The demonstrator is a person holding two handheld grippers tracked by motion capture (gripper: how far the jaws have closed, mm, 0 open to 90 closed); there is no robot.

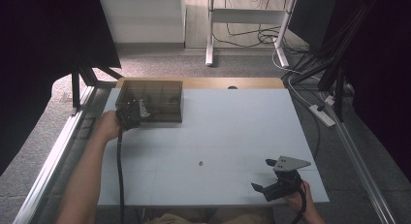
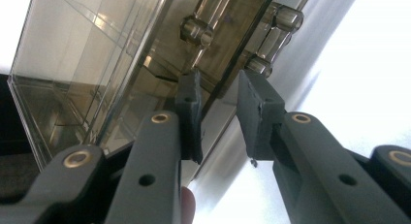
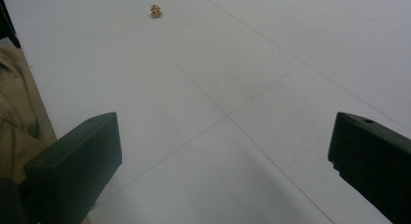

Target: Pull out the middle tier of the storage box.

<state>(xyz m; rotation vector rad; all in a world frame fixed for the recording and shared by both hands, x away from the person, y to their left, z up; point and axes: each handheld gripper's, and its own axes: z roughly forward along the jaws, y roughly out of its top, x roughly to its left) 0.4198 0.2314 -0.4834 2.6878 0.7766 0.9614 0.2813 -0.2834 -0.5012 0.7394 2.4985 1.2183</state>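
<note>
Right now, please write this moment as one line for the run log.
left gripper: at smoky clear box, jaws astride its edge, gap visible | right gripper: open, holding nothing, near table's front edge | small brown bit: mid-table, untouched

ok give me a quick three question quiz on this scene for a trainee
1. True or false: the right tool grips the small brown bit.
2. Which tool is at the smoked clear box? A) left B) right C) both
3. Fill in: the left tool has its pads on either side of the box's ____.

Key
1. False. Its jaws stand wide apart with nothing between them, and the bit lies apart on the white table.
2. A. The left one is at the box's near left corner.
3. Wall, or edge. Whether the pads press on it cannot be told.
</note>
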